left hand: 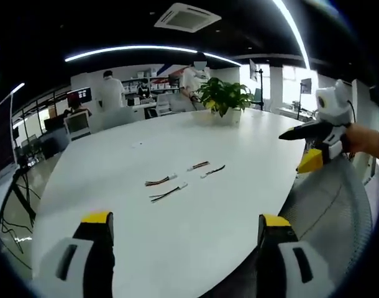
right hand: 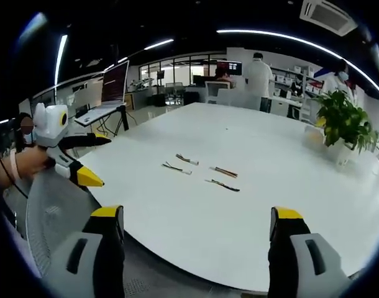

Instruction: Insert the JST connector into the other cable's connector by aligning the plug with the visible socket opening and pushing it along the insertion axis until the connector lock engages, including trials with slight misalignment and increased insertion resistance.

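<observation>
**Four short cables on the white table, both tongs held back and empty**

In the left gripper view the left tongs point(left hand: 185, 222) stand wide open with nothing between the jaws, over the near edge of the white table point(left hand: 177, 248). Four short cables lie well ahead of them, near the table's middle: a multicoloured cable point(left hand: 160, 181), a dark cable with a white plug point(left hand: 168, 194), a reddish cable point(left hand: 199, 166) and a thin dark cable point(left hand: 212, 171). Each lies flat, long axis running left to right and tilted slightly away to the right.

In the right gripper view the right tongs point(right hand: 197, 220) are likewise wide open and empty, with the cables well ahead. The left tongs enter from the left there, off the table's edge.

A potted plant point(left hand: 223, 96) stands at the far side.
</observation>
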`<state>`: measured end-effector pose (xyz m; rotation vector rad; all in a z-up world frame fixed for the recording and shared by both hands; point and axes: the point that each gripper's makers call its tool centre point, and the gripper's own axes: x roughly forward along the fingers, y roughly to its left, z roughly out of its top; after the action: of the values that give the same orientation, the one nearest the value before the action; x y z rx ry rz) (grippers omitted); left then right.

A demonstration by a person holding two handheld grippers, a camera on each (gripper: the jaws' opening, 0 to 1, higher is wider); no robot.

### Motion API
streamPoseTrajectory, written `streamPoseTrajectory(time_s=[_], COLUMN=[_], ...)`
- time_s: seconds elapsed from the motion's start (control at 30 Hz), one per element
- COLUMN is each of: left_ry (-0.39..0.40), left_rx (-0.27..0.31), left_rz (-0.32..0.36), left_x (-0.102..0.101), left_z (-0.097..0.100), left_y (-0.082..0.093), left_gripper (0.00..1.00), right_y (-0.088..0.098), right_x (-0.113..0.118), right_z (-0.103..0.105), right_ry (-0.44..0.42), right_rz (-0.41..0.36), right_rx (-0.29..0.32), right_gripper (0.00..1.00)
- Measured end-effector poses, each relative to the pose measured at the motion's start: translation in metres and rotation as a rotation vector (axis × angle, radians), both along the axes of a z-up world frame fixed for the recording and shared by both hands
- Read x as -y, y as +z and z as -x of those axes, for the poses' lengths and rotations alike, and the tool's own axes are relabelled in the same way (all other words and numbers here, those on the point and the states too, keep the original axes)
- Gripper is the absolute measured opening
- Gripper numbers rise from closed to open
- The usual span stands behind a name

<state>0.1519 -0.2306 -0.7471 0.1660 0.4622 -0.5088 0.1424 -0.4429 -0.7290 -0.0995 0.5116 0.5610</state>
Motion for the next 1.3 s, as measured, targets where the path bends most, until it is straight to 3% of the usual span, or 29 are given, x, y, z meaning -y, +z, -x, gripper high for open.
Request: streamPoseTrajectory(time_s=[0.13, 0.27, 0.43, 0.57, 0.87, 0.97, 1.03, 1.3], left_ry=[-0.003, -0.011, -0.005, -0.025, -0.054, -0.024, -0.013, -0.032], left_rx=[-0.014, -0.031, 0.000, 0.013, 0.050, 0.086, 0.082, 0.053], left_rz=[-0.004, -0.028, 0.003, -0.023, 0.001, 0.043, 0.055, 0.090], left_x=[0.001, 0.003, 0.003, 0.007, 0.012, 0.007, 0.004, 0.011], left_z=[0.000, 0.002, 0.001, 0.001, 0.003, -0.001, -0.002, -0.001], left_y=[-0.003, -0.007, 0.001, 0.001, 0.010, 0.020, 0.021, 0.025], left_gripper=[0.95, 0.95, 0.99, 0.99, 0.99, 0.99, 0.99, 0.99], right_y=[-0.003, 0.001, -0.002, 0.000, 0.004, 0.004, 0.002, 0.015], right_x=[0.005, 0.004, 0.006, 0.006, 0.006, 0.003, -0.005, -0.012], right_z=[-0.004, -0.004, -0.007, -0.007, -0.006, -0.006, -0.003, -0.019], right_ry=[-0.039, -0.033, -0.045, -0.033, -0.027, -0.015, 0.038, 0.117], right_rz=[-0.037, -0.013, 0.039, 0.078, 0.096, 0.110, 0.102, 0.109], right_rx=[-0.037, 0.003, 0.019, 0.053, 0.077, 0.078, 0.036, 0.038], right_gripper=[0.95, 0.94, 0.95, 0.94, 0.92, 0.92, 0.93, 0.93])
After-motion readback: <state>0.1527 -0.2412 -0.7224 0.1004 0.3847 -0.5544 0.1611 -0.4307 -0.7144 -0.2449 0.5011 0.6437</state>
